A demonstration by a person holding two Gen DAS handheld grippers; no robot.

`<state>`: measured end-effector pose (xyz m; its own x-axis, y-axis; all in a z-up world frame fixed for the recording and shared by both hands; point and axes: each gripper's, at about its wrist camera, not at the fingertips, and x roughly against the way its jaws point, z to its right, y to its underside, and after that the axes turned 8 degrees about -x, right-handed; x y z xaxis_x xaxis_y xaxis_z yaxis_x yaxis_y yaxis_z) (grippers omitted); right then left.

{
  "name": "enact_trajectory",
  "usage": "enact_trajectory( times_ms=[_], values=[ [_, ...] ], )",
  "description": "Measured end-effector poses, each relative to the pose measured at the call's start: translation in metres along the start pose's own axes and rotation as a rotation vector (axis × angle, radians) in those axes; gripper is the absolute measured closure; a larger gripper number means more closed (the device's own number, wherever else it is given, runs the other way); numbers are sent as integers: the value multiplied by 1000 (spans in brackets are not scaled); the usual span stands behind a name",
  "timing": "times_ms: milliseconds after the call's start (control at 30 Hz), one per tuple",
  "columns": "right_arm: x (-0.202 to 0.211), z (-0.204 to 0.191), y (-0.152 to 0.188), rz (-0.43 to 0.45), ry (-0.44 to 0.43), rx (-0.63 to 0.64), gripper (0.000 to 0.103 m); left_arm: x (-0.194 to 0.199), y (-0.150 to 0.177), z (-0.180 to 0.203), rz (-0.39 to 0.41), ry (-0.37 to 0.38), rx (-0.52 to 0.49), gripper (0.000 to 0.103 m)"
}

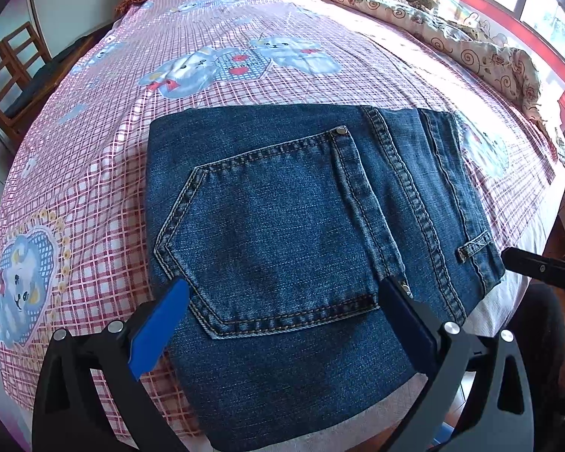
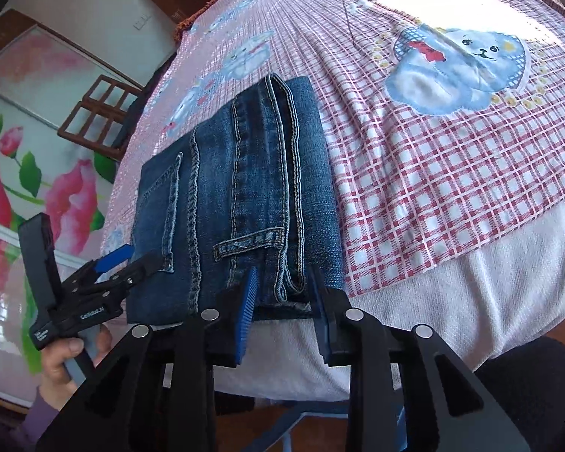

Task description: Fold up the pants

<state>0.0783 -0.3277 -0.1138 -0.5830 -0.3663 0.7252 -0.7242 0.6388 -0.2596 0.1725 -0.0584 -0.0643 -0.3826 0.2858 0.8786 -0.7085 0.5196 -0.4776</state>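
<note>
The blue jeans [image 1: 282, 226] lie folded into a compact rectangle near the bed's front edge, back pocket up. They also show in the right wrist view [image 2: 237, 196]. My left gripper [image 1: 286, 293] is open, its fingers wide apart over the near part of the pocket, holding nothing. It also shows from the side in the right wrist view [image 2: 128, 260]. My right gripper [image 2: 282, 282] is open, its fingers either side of the waistband end at the jeans' near edge, not clamped. Its finger tip [image 1: 534, 263] shows in the left wrist view.
The bed has a pink checked sheet [image 1: 244, 30] with blue bear prints. A rumpled floral quilt [image 1: 470, 37] lies along the far right side. A wooden chair [image 1: 11, 83] stands left of the bed. White mattress edge [image 2: 433, 301] shows at the front.
</note>
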Motion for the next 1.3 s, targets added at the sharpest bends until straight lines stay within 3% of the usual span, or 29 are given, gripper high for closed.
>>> enact_trajectory(
  times_ms=[67,200,367,467,633,800,900,1033,1133,1167,1200,1233,1267,1300],
  values=[
    [9,10,-13,40,-76,-45,45,10,3,-16,30,28,44,2],
    [6,28,-33,81,-97,-79,45,22,13,-58,110,128,166,2],
    [-12,45,-45,70,-112,-133,45,-5,25,-91,55,211,283,2],
    [-24,51,-48,48,-184,-176,46,-15,32,-99,71,309,347,2],
    [-36,44,-44,11,-210,-137,46,-22,37,-106,113,501,420,2],
    [-50,28,-48,-44,-231,-88,45,-31,35,-110,109,595,435,2],
    [-52,17,-46,-74,-243,-34,45,-33,37,-113,106,733,473,2],
    [-61,19,-47,-88,-215,-55,46,-38,30,-92,30,645,364,2],
    [-67,3,-44,-83,-141,24,46,-41,21,-83,24,589,377,2],
    [-67,3,-45,-88,-120,27,50,-41,20,-81,24,578,380,2],
    [-70,5,-46,-99,-89,23,73,-40,20,-79,24,572,389,3],
    [-69,7,-45,-106,-91,19,81,-40,18,-78,23,551,401,8],
    [-68,5,-45,-109,-84,25,82,-38,17,-76,14,507,402,31],
    [-66,0,-44,-108,-61,49,85,-37,17,-76,-8,457,396,47]
  ],
)
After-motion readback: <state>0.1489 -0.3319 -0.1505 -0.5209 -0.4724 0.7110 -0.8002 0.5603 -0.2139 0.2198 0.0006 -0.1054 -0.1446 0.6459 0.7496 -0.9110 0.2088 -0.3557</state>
